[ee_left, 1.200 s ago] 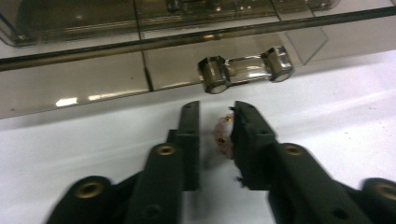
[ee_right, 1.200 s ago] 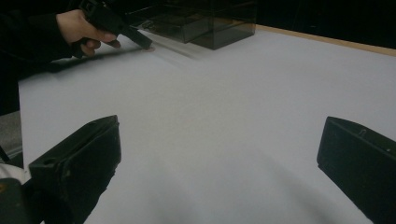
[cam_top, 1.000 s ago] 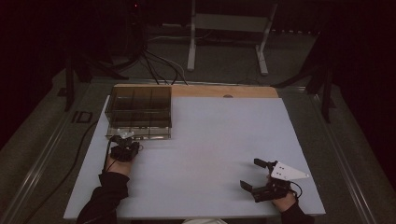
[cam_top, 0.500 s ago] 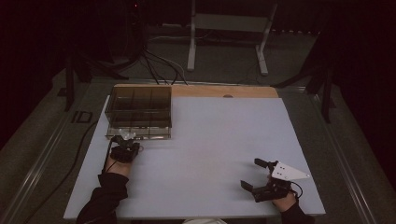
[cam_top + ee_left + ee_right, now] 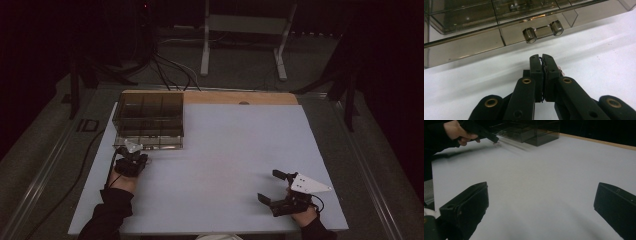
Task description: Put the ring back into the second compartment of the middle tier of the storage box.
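The jaws of the left gripper [image 5: 541, 56] are pressed together with nothing between them, and their tips point at the drawer handle [image 5: 543, 31] of the smoked clear drawer box [image 5: 149, 120], stopping just short of it without contact. The handle is a short bar carried on two round posts, mounted on the front of the lowest drawer, which faces the near edge of the table [image 5: 225, 150]. The box stands at the far left corner of the white table top, its left side close to the left edge. In the high view the left gripper [image 5: 131, 161] lies on the surface directly in front of the box, held by the left hand [image 5: 121, 179]. The jaws of the right gripper [image 5: 541, 202] stand wide apart, with only bare white surface between them. In the high view the right gripper [image 5: 275, 191] rests near the near right corner of the table, well apart from the box, its jaws pointing toward the left edge. The right gripper view looks across the table to the left hand and the box at the far side.
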A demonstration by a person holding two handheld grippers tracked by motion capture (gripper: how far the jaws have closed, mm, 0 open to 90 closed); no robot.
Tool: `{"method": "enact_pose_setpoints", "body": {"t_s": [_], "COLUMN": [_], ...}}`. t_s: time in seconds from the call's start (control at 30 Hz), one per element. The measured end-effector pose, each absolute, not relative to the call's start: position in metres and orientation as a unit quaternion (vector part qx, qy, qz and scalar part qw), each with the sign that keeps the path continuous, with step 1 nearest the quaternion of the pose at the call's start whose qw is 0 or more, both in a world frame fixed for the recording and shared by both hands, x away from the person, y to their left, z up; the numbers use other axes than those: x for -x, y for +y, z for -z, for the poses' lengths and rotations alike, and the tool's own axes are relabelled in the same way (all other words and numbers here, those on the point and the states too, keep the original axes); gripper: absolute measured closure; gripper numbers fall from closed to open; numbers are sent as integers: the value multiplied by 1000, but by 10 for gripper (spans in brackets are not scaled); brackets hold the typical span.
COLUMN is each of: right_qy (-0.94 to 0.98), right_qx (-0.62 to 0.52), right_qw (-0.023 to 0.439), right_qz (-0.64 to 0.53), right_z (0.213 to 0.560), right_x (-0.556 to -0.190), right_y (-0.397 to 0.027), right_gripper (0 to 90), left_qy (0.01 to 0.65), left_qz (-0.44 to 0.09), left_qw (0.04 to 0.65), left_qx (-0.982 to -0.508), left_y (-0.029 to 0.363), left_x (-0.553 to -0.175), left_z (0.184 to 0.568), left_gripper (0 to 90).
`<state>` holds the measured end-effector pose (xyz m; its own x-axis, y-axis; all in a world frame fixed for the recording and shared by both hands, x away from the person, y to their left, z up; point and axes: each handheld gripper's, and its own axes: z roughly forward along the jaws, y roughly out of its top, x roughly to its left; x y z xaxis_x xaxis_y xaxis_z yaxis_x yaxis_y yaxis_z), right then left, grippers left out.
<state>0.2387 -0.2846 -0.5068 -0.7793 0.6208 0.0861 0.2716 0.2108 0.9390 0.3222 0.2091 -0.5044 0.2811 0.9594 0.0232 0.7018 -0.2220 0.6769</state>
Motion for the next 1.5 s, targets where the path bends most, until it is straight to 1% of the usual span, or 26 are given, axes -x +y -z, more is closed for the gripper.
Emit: {"method": "enact_pose_setpoints", "body": {"t_s": [0.63, 1.5], "right_qy": [761, 762], "right_qx": [-294, -293], "right_qw": [158, 157], "right_qz": [-556, -556], "right_z": [507, 507], "right_x": [-238, -238], "right_y": [-285, -284], "right_gripper": [0, 0], "left_qy": [523, 507], "left_qz": [-226, -221], "left_qw": [284, 294], "left_qx": [-771, -780], "left_y": [204, 214], "left_x": [-310, -296], "left_z": [486, 466], "left_gripper": [900, 900]}}
